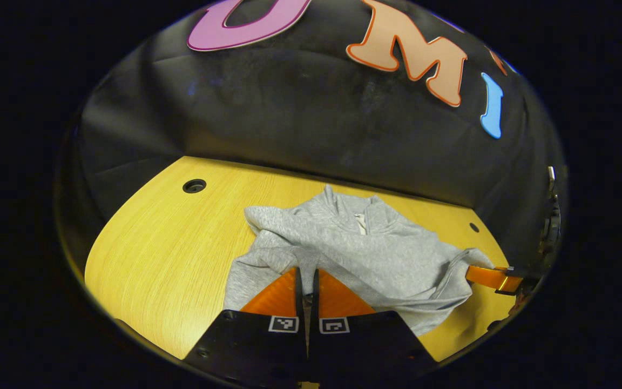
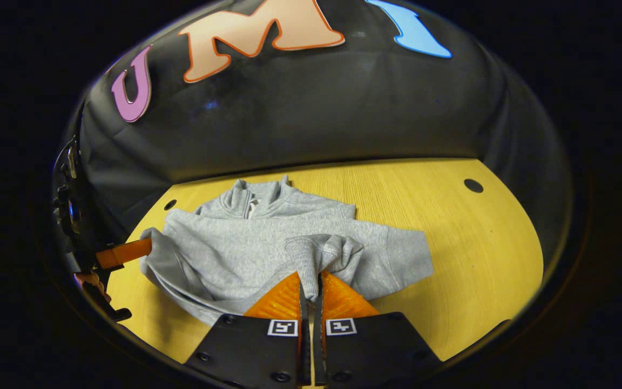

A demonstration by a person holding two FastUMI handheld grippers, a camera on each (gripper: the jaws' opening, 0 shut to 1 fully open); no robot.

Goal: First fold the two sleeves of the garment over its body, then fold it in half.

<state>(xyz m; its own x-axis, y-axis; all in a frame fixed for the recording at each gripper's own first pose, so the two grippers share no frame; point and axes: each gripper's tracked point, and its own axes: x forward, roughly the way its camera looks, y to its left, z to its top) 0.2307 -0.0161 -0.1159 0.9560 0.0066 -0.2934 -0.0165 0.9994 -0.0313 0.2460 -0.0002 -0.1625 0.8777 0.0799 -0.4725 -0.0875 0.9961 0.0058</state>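
1. Your left gripper (image 1: pixel 306 281) sits lowest in the left gripper view, its jaws nearly together with a thin fold of grey fabric between them; that looks like a pinch on the left sleeve (image 1: pixel 284 229), which is drawn in across the body.
2. Your right gripper (image 2: pixel 310 283) reads much the same in the right gripper view: jaws close together, the ribbed cuff of the right sleeve (image 2: pixel 316 251) bunched up right at their tips. I judge it is pinching that cuff, though the contact itself is partly hidden by the fabric.
3. You have the grey garment (image 2: pixel 268 237) lying on the yellow counter (image 2: pixel 451 227), collar toward the booth wall, hem toward you. It sits near the counter's middle, well apart from the small dark holes in the surface.
4. Progress, as I judge it: both sleeves are pulled inward over the torso, so the first step is close to done. Neither sleeve lies flat yet; each is held up and rumpled at the jaws.
5. From the left gripper view, your right gripper shows at the garment's far edge (image 1: pixel 492 277), with fabric lifted there, so that side is not settled.
6. What is left: lay both cuffs down on the body, let go, then do the fold in half, which has not been started. The hem and collar lie at opposite ends.
7. Watch the bunching near the right cuff; it may carry a crease into the final fold.
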